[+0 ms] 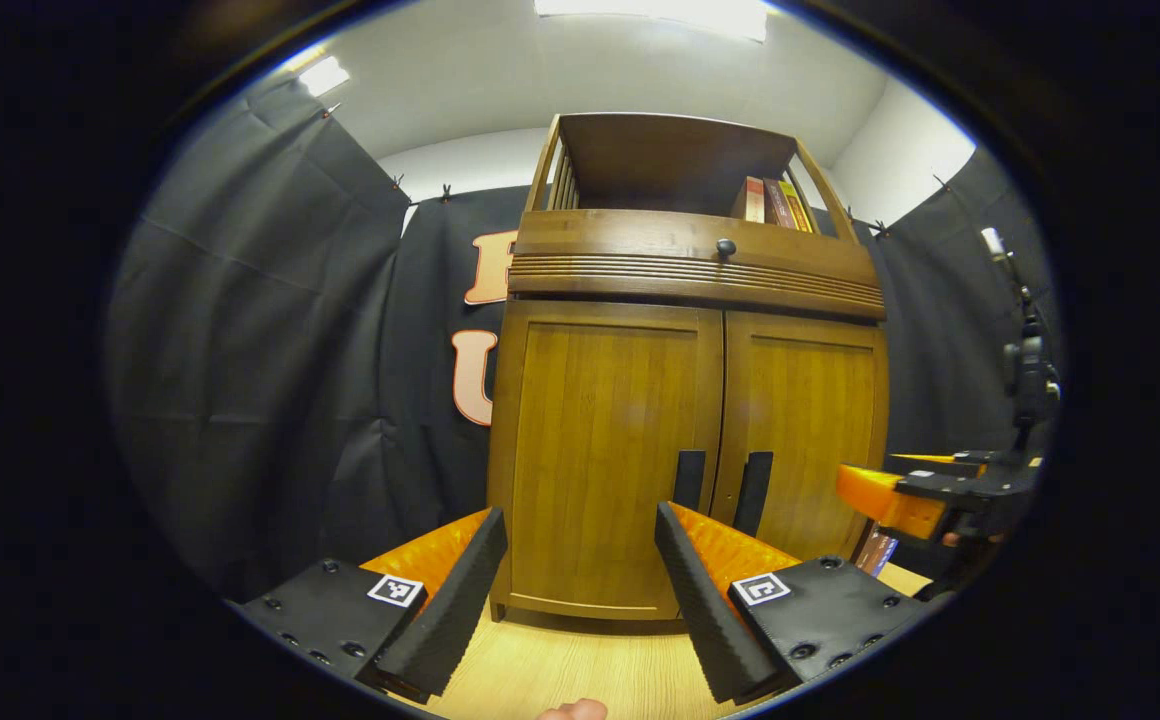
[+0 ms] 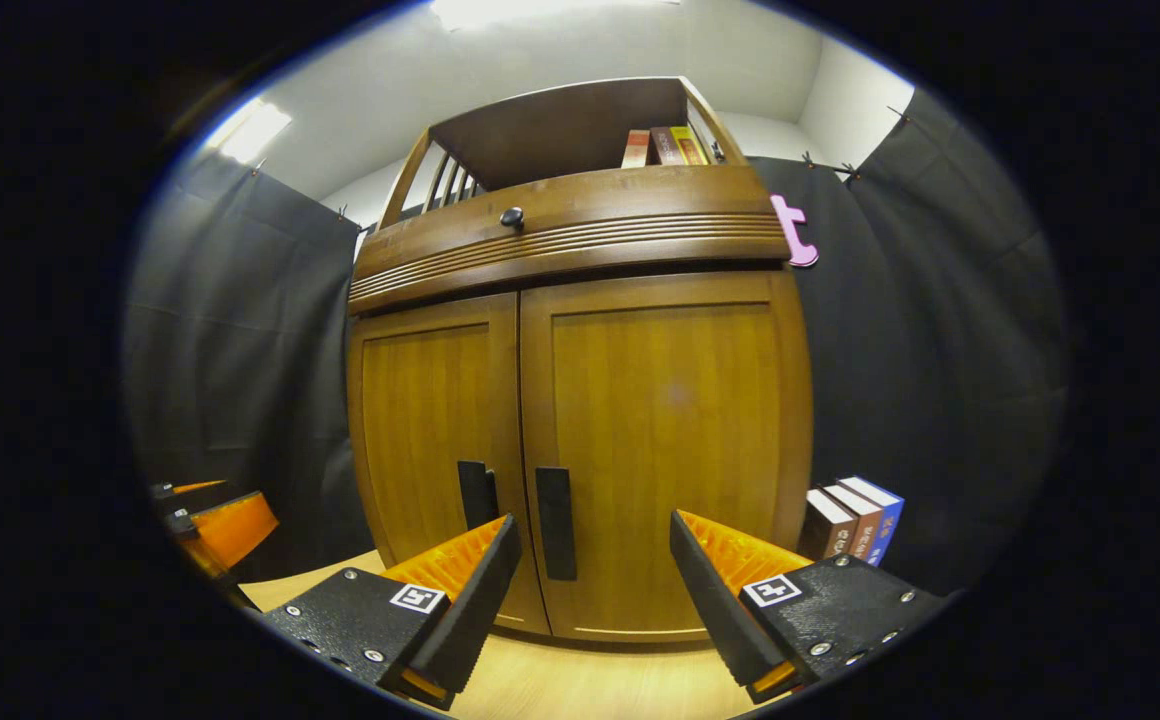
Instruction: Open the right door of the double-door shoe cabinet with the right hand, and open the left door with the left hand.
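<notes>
We judge nothing done yet: the shoe cabinet (image 2: 580,400) stands straight ahead on the surface (image 2: 580,685) with right door (image 2: 670,440) and left door (image 1: 605,440) both closed. Our right tongs (image 2: 590,580) and left tongs (image 1: 580,570) hang wide and empty, short of the dark handles (image 2: 555,520). Books (image 2: 855,520) stand just right of the cabinet, perhaps within the right door's swing.

Your right gripper (image 2: 590,590): fingers spread wide, nothing between them, held short of the shoe cabinet (image 2: 580,400). Right door (image 2: 670,440): closed, its dark vertical handle (image 2: 555,523) in the gap above your left finger (image 2: 465,610). Left door (image 2: 435,430): closed, its handle (image 2: 477,494) partly behind that finger's tip. Drawer knob (image 2: 511,216): on the ribbed band above the doors. Top shelf: a few books (image 2: 662,146) (standing upright). Beside the cabinet's right: three more books (image 2: 852,518). Far left: your other gripper (image 2: 215,530), orange.
</notes>
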Action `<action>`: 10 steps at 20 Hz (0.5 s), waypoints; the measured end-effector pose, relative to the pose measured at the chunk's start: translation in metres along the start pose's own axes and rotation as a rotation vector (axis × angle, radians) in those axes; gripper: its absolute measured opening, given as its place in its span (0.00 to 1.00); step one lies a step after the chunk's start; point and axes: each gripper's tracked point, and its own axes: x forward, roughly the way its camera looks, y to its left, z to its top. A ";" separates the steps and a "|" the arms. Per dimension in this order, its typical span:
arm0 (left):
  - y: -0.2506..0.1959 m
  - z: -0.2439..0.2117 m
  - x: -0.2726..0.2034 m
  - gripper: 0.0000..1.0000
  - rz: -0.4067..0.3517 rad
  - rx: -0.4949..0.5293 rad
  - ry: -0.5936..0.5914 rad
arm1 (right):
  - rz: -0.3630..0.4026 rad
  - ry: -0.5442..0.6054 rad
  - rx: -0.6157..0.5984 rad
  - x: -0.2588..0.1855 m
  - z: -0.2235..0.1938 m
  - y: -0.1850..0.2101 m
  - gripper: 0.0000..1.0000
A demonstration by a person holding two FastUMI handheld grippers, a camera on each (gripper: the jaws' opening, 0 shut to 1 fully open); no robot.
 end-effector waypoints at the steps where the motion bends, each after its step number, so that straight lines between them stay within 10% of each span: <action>1: 0.003 0.000 -0.001 0.99 0.001 0.001 0.001 | 0.002 0.000 -0.001 0.016 -0.002 0.004 0.93; 10: 0.037 0.005 -0.009 0.95 0.029 0.051 -0.014 | -0.106 0.103 -0.001 0.110 -0.057 -0.001 0.93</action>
